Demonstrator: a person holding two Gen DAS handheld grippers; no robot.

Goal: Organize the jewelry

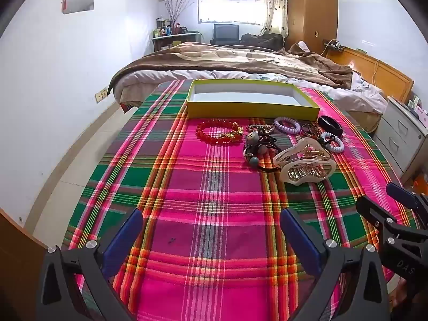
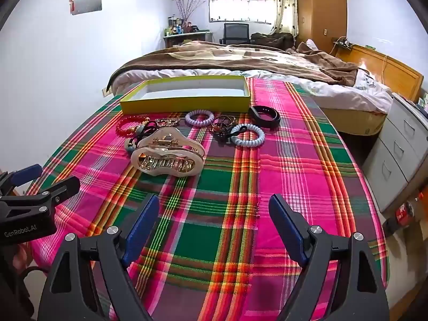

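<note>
A yellow box [image 1: 252,111] with an empty white inside stands at the far side of the plaid cloth; it also shows in the right wrist view [image 2: 187,105]. In front of it lie a red bead bracelet [image 1: 218,132], a big cream hair claw [image 1: 306,164] [image 2: 168,157], dark hair ties [image 1: 260,147], a lilac coil tie [image 1: 287,125] [image 2: 199,118], a white coil tie [image 2: 248,135] and a black band [image 2: 264,117]. My left gripper [image 1: 211,218] is open and empty, near the front. My right gripper [image 2: 214,208] is open and empty, also well short of the jewelry.
The plaid cloth [image 2: 307,160] covers the table. A bed with a brown blanket [image 1: 240,61] lies just behind it. A grey drawer cabinet [image 2: 401,149] stands at the right. The white wall and floor [image 1: 67,147] are at the left.
</note>
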